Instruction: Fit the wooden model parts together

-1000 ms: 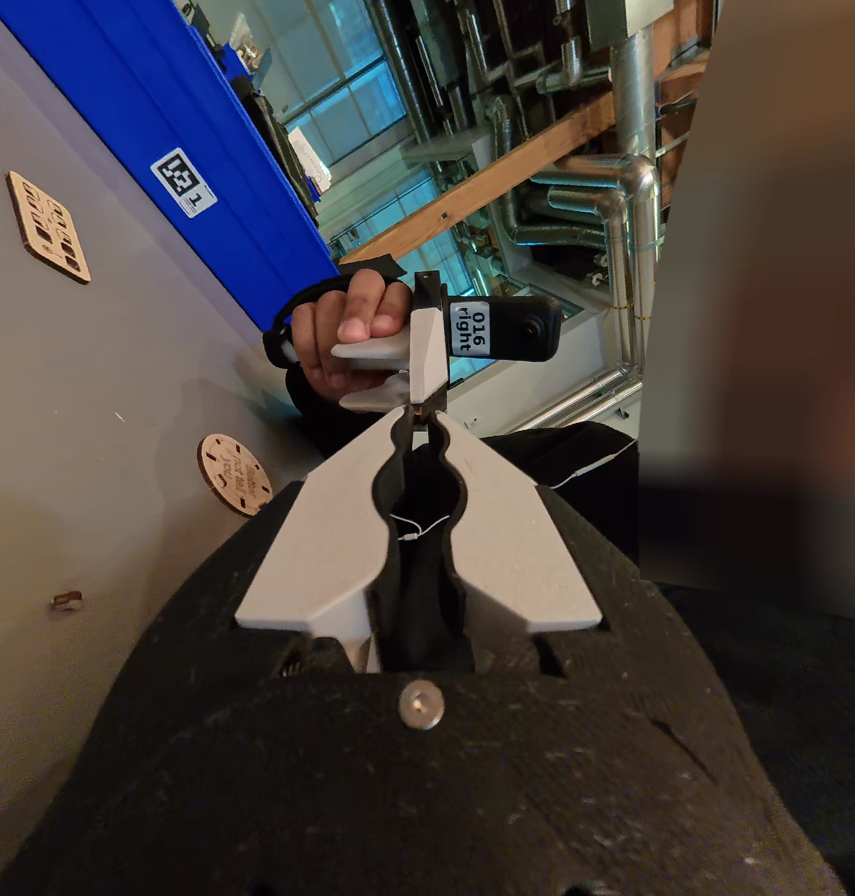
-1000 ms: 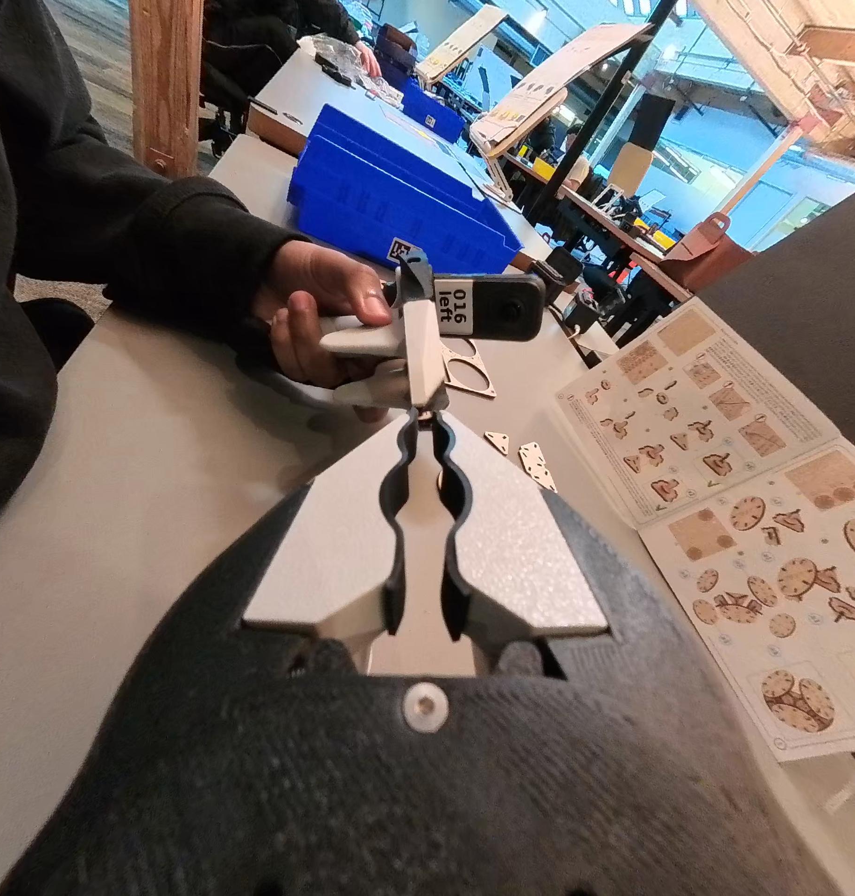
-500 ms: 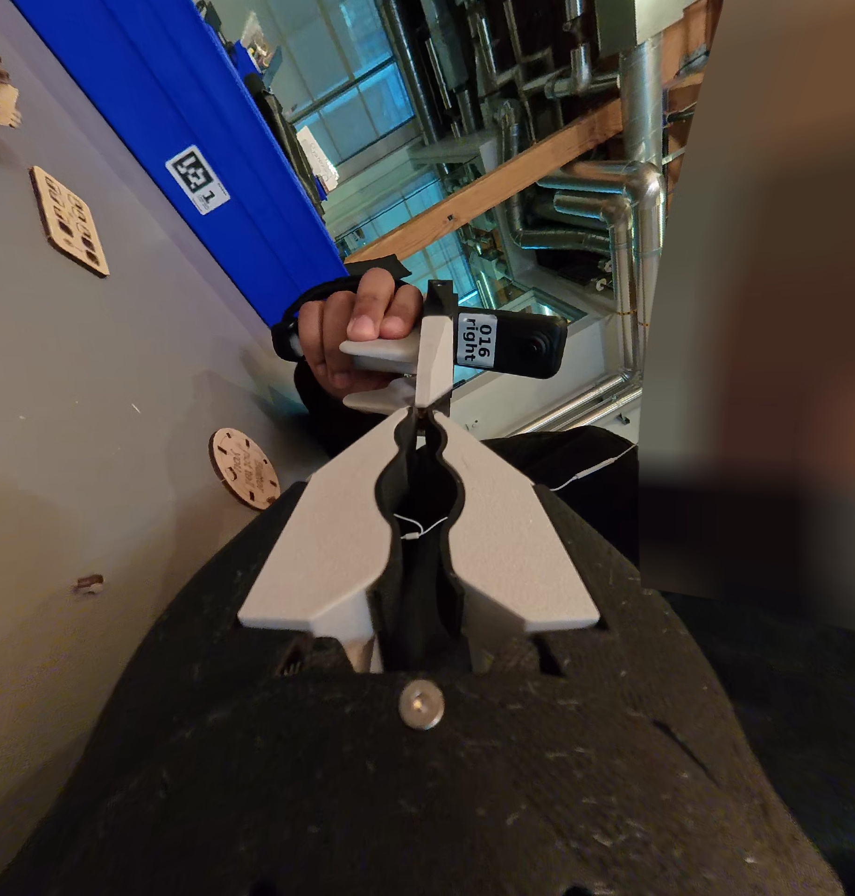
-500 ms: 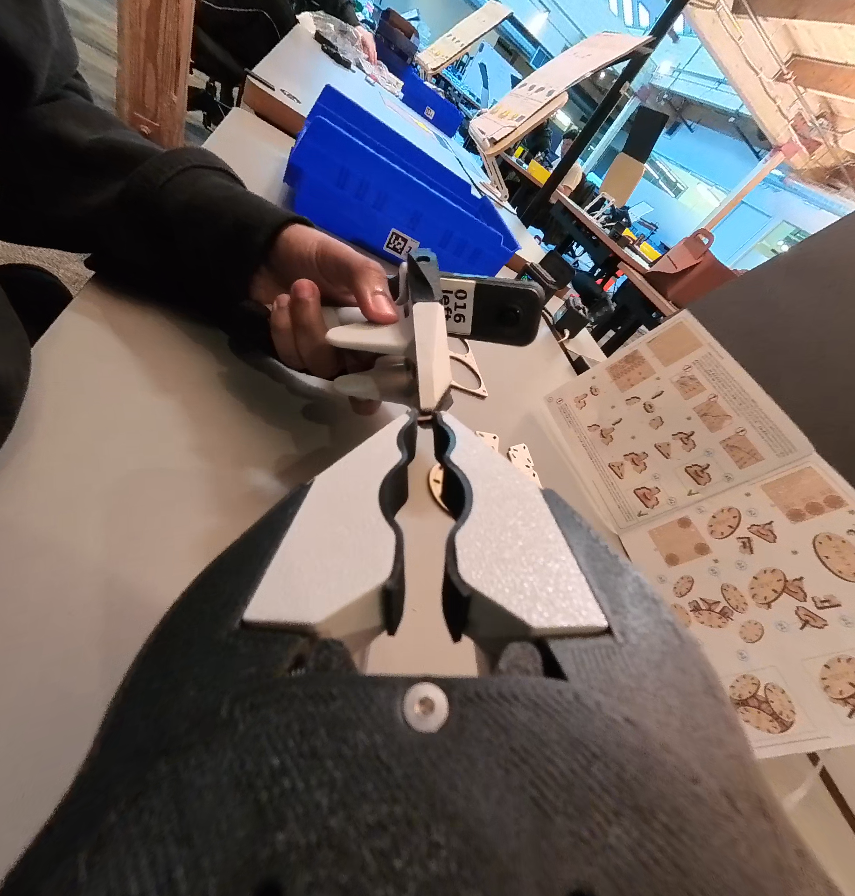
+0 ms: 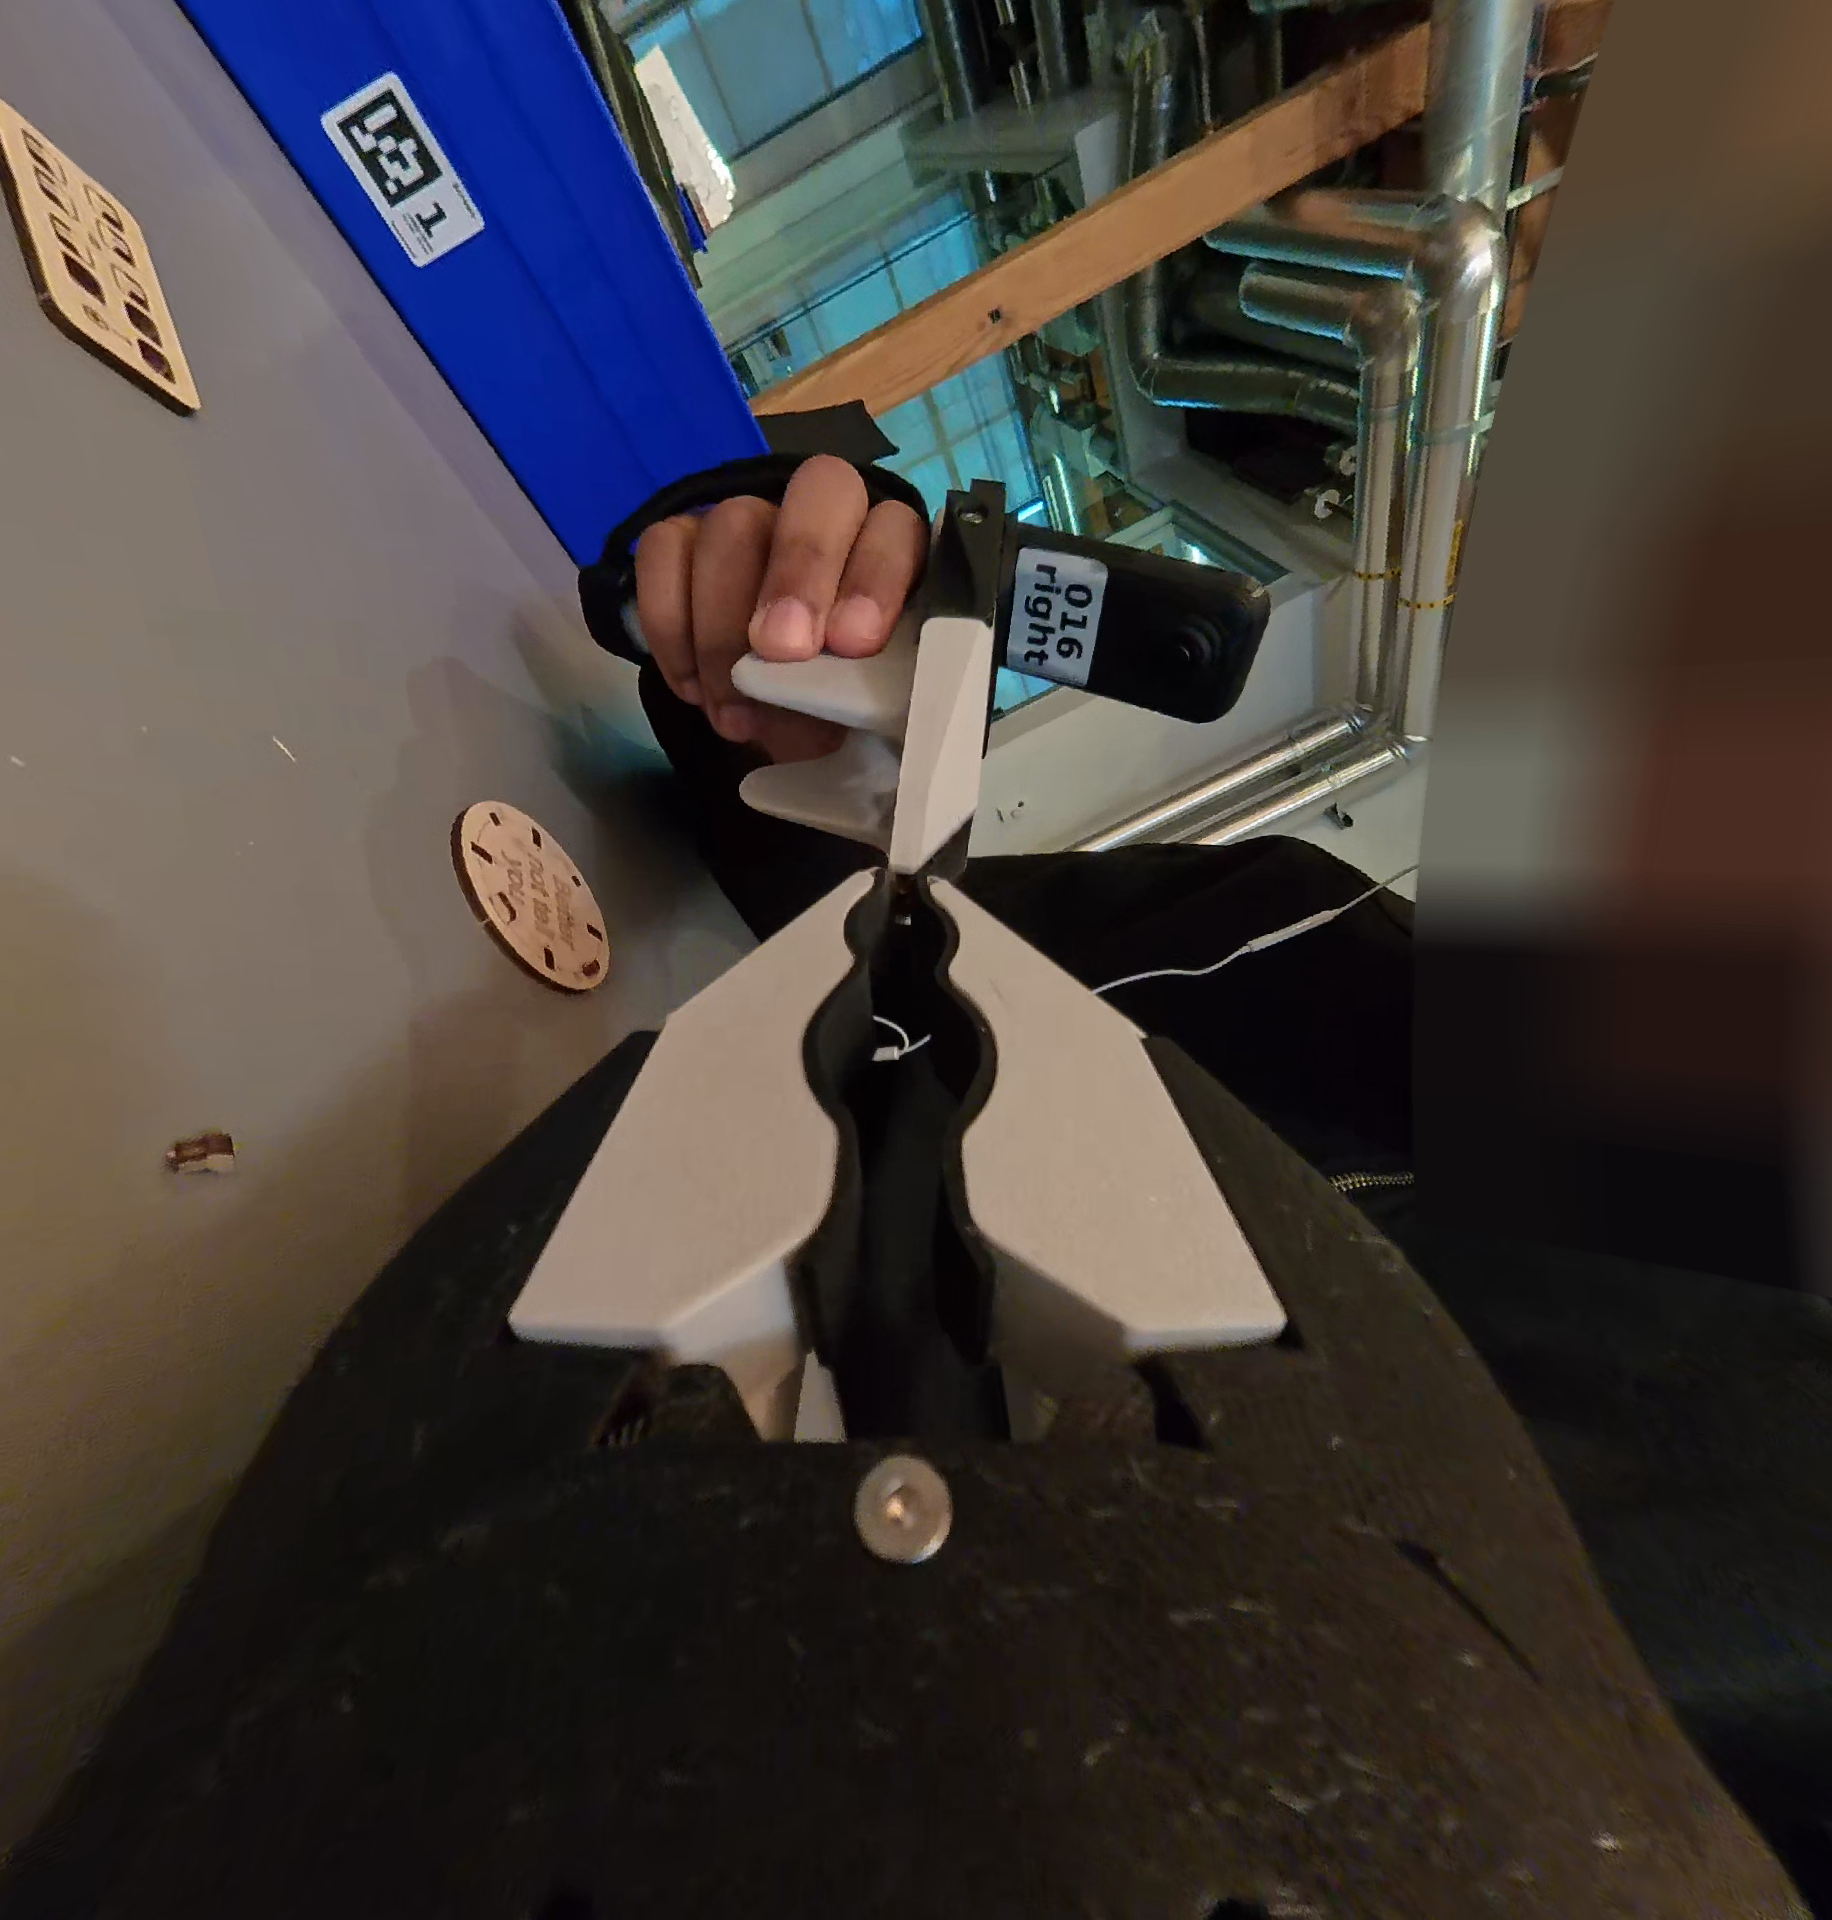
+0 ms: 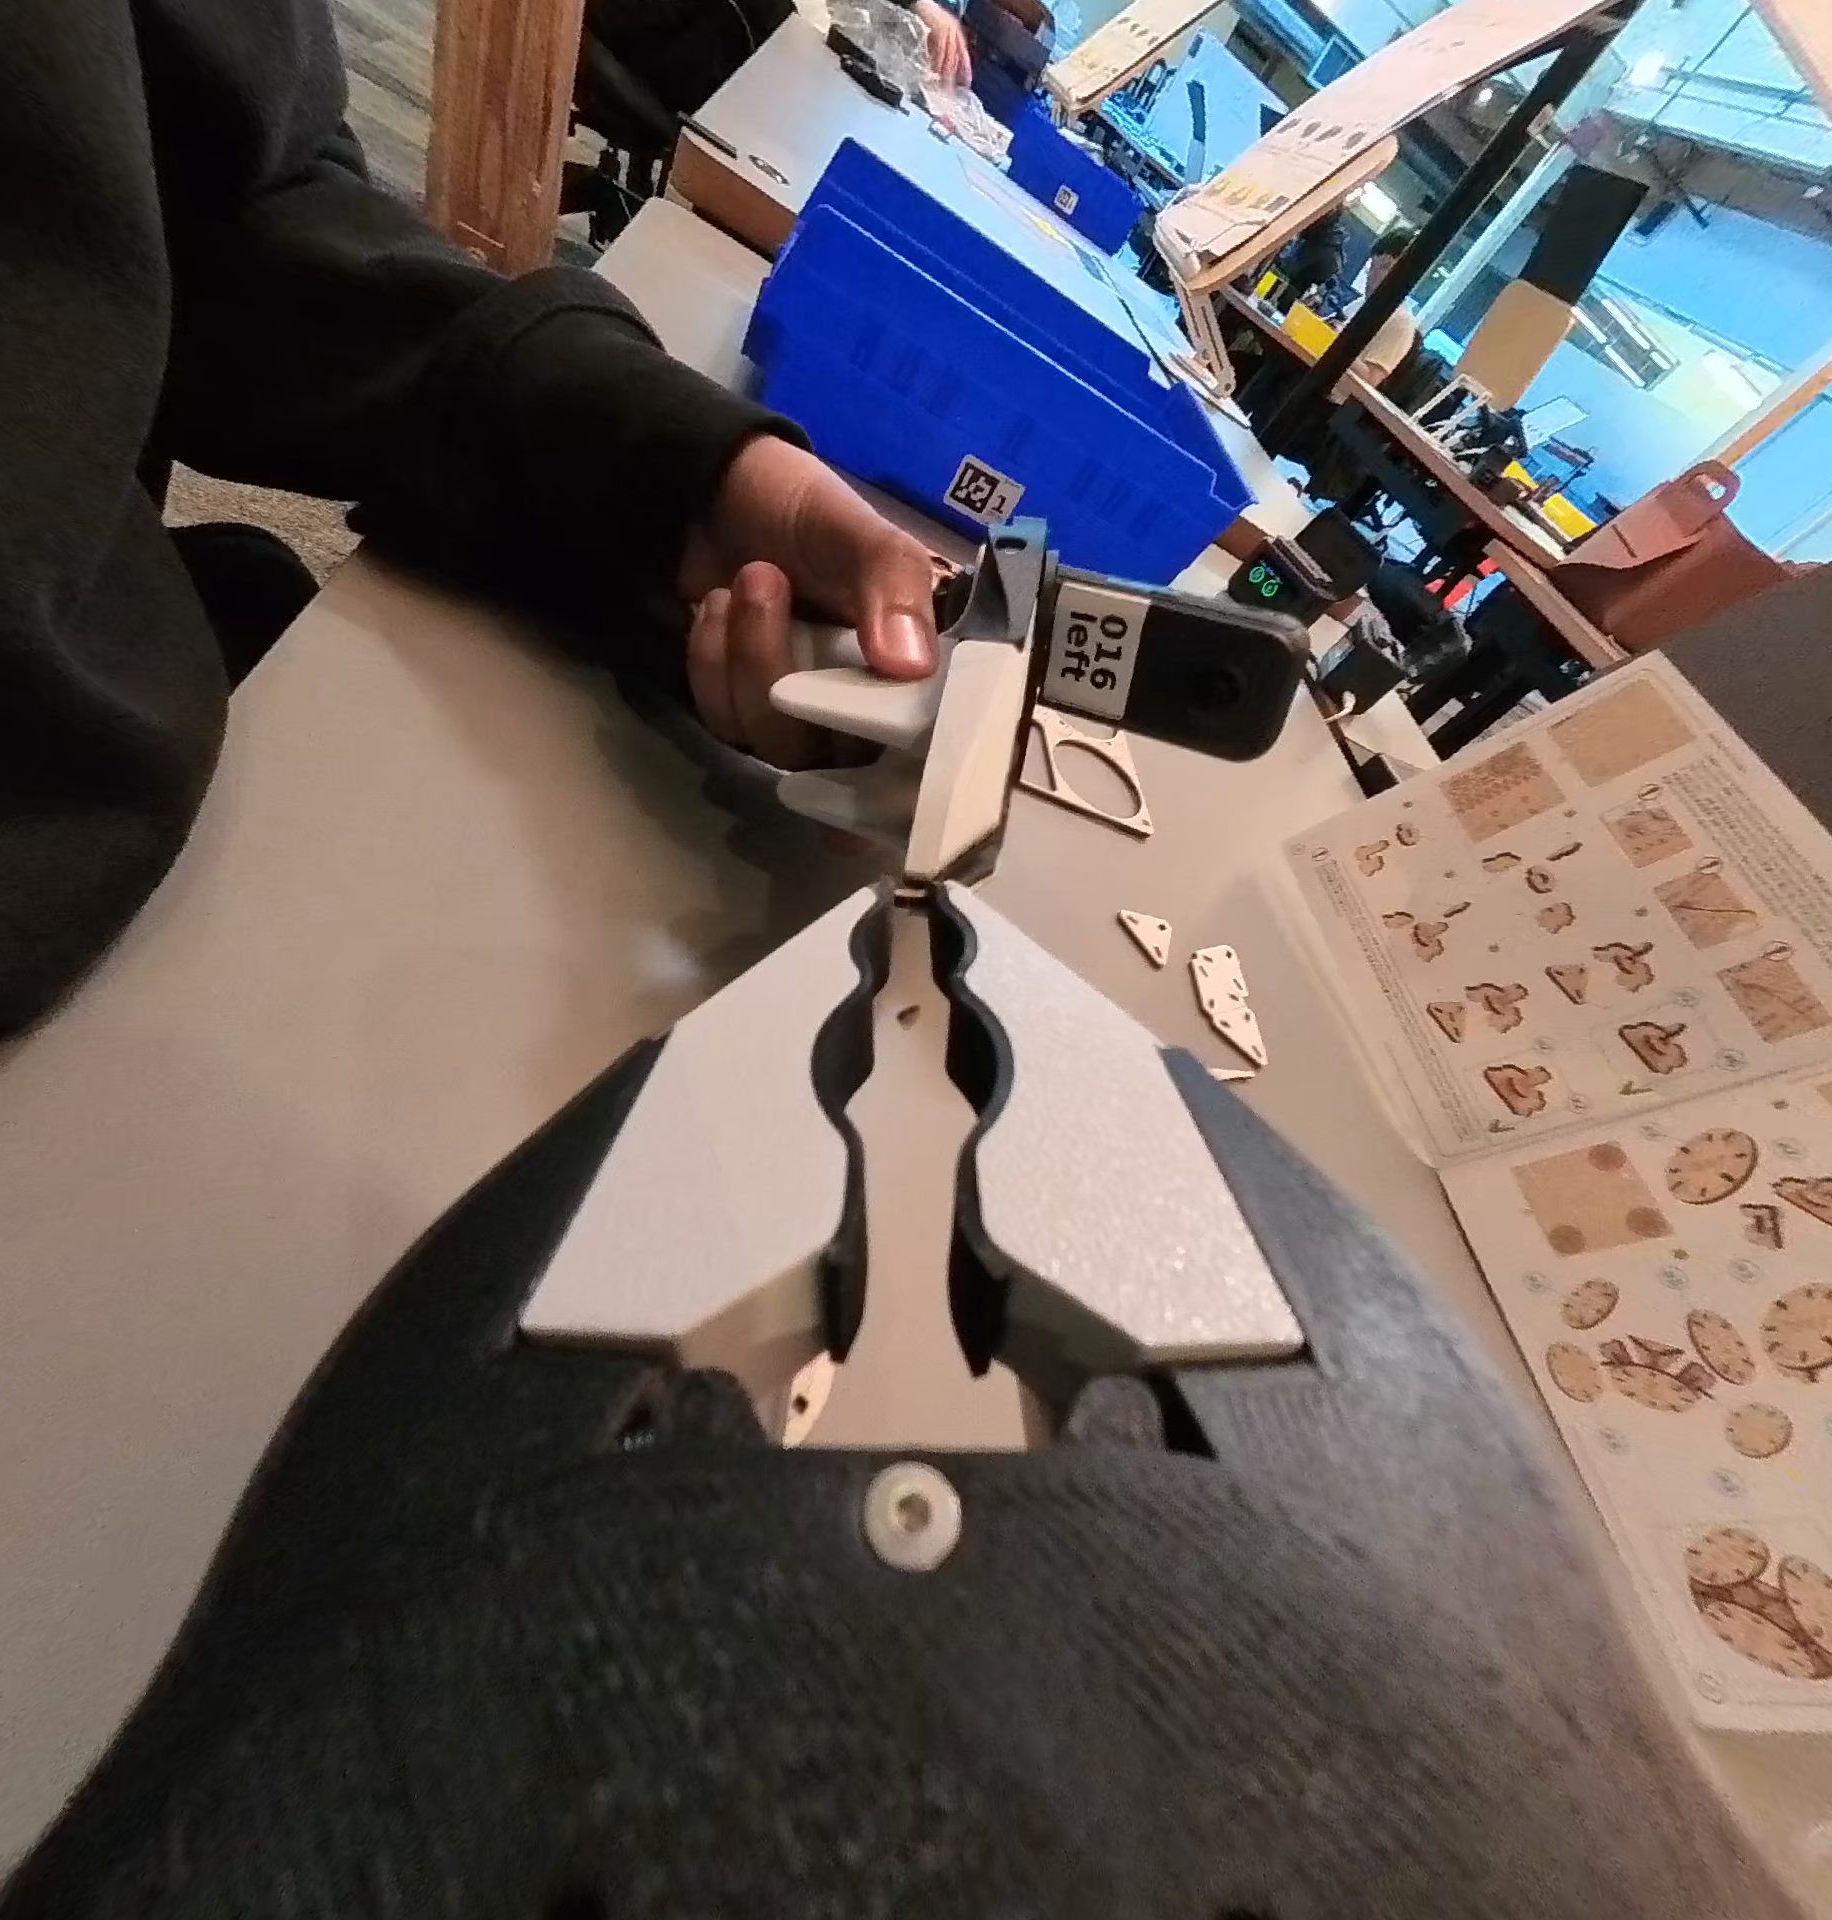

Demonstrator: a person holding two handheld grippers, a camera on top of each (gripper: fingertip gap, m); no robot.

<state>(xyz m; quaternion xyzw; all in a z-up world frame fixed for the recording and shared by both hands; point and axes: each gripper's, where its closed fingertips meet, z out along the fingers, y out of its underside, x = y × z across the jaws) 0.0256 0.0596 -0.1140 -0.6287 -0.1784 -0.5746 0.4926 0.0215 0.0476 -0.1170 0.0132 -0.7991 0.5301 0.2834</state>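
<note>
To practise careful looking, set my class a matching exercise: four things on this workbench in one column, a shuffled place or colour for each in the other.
Things:
1. bin
2. round wooden disc
3. instruction sheet
4. triangular wooden piece

Descriptions:
A. printed with wooden part diagrams
B. blue, bearing a square marker tag
C. small, lying between the grippers and the sheet
D. flat on the grey table, ringed with slots

Pairs: 1-B, 2-D, 3-A, 4-C

Both wrist cams sit right behind their own fingers, facing each other tip-to-tip over the grey table (image 6: 268,1039); both catch the blue bin (image 5: 538,312).
</note>
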